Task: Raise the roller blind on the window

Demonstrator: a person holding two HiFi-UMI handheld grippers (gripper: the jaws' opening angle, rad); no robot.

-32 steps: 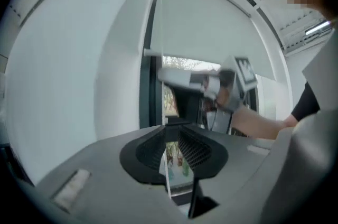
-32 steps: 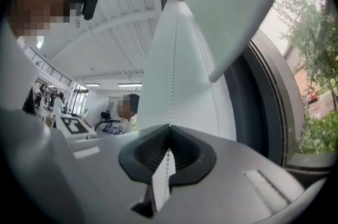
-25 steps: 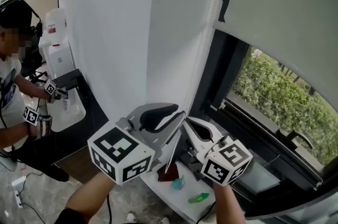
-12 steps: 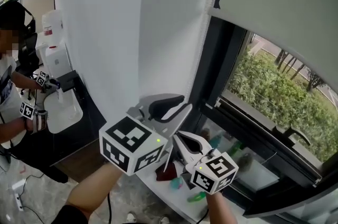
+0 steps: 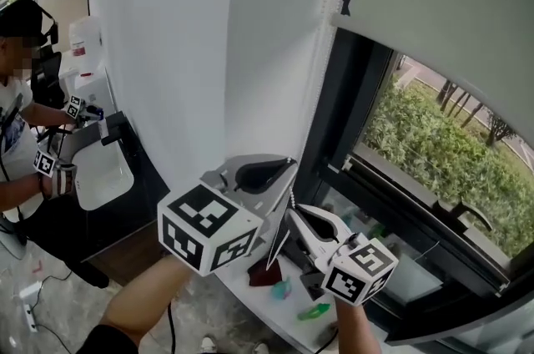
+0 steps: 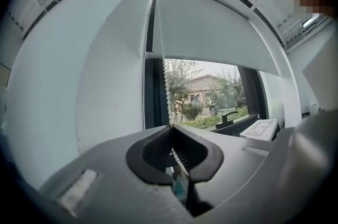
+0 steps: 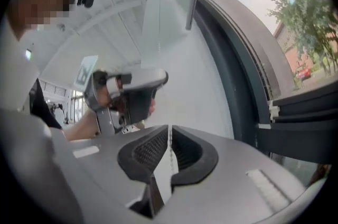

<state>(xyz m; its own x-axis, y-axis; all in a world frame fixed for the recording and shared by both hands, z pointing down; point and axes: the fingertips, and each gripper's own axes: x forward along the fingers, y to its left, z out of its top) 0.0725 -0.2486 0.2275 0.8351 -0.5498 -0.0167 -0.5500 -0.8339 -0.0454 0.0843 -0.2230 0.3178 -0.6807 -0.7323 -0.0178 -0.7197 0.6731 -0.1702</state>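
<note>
The grey roller blind [image 5: 442,2] hangs partway down the window, and its lower edge shows in the left gripper view [image 6: 211,27]. Its white bead chain [image 6: 162,59] drops beside the dark frame. My left gripper [image 5: 288,169] points level at the wall and has just been closing; its jaws [image 6: 171,128] are shut on the bead chain. Just below it, my right gripper [image 5: 292,214] has just been opening. Its jaws [image 7: 169,130] stand a narrow slit apart, with the chain [image 7: 170,151] running through the slit. The left gripper [image 7: 129,91] shows above it in the right gripper view.
A white sill [image 5: 250,294] below the grippers holds a dark red cloth [image 5: 265,273] and small green items [image 5: 314,312]. The dark window frame has a handle [image 5: 471,219]. At far left a person [image 5: 21,135] works at a white basin [image 5: 100,177].
The left gripper's jaws, wide apart half a second ago, have come together on the chain. The right gripper has sunk slightly below the left one.
</note>
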